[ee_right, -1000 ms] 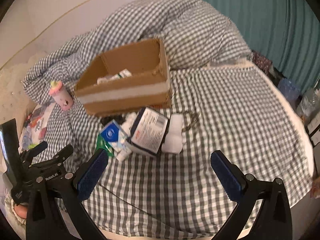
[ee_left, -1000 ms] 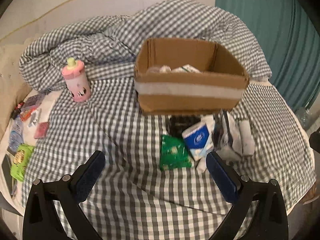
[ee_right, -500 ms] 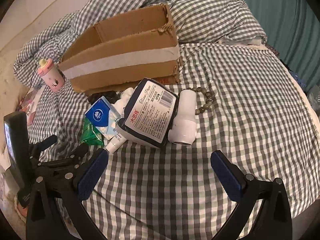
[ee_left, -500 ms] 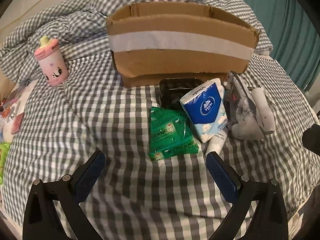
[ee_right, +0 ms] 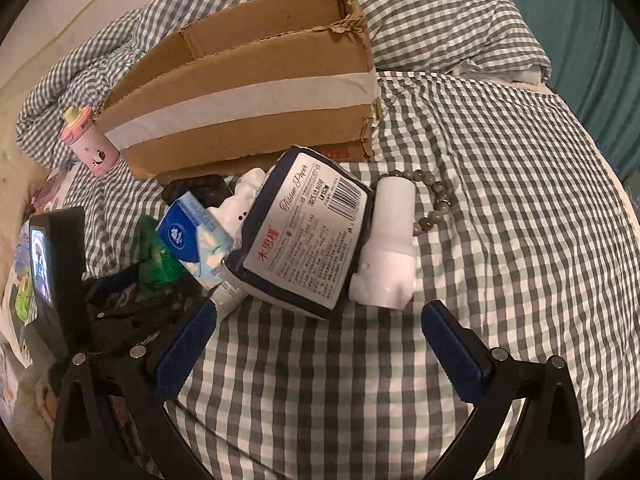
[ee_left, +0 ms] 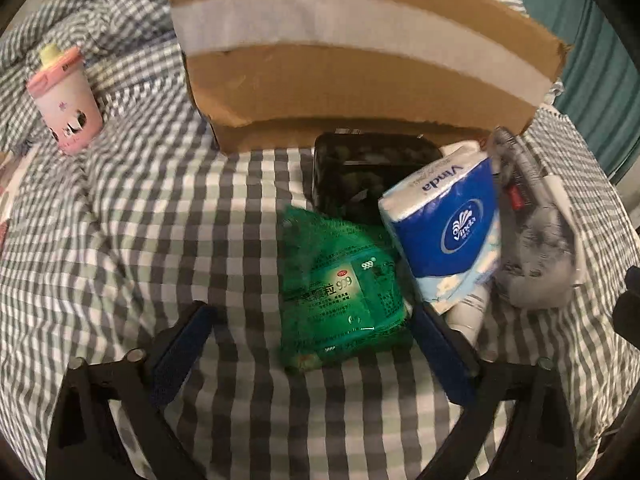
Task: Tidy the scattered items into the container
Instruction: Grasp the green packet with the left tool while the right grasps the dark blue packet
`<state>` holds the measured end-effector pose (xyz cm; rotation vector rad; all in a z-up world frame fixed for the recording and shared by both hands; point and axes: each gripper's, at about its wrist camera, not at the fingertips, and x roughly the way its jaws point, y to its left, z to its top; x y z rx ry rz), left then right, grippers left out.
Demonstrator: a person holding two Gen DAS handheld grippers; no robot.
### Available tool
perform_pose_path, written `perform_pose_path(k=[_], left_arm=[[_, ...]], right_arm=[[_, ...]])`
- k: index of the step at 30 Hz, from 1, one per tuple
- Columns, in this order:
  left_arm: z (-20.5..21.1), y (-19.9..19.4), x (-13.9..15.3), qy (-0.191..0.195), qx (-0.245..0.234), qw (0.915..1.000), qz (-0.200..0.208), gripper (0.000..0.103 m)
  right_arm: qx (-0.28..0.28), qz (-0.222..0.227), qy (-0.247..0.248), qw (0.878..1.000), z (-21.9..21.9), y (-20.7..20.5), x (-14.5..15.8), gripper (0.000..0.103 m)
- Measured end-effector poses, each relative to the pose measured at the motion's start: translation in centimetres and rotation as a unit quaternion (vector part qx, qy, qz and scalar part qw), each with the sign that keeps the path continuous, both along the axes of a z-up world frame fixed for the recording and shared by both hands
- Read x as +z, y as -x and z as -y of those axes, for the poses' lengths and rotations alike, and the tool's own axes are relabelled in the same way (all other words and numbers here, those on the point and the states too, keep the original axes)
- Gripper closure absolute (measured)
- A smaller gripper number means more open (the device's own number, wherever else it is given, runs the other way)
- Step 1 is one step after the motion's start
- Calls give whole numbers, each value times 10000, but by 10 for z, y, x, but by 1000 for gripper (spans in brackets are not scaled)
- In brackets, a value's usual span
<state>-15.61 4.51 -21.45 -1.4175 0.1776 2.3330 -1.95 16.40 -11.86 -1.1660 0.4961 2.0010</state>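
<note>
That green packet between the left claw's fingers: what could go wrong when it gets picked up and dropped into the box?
The green packet lies tucked under the blue tissue pack, so lifting it may tip that pack and shift the pile. Its crinkly wrapper looks slippery and soft; the open left claw might pinch only a corner. The cardboard box has a tall front wall, so a low carry could bump it.

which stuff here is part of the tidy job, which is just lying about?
Job:
cardboard box
green packet
blue tissue pack
navy tissue pack
white bottle
bead bracelet
black case

Probably lying about, though it may count:
pink cup
checked duvet
teal curtain
</note>
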Motion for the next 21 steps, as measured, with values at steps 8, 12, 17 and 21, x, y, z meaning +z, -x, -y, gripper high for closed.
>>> perform_pose_path(k=[8,12,17,21], left_arm=[[5,-2,9,143,-11,9999,-81,72],[10,-2,15,149,34,9999,-34,72],[13,0,12,249,35,9997,-9,72],[13,-1,11,253,56,9997,32,72]], right_arm=[[235,162,-5,9996,-1,27,-11,1],[216,361,34,9991,-5,39,-26,5],[136,684,134,9975,-12,44,-42,53],[185,649,-21,9977,-4,42,-31,76]])
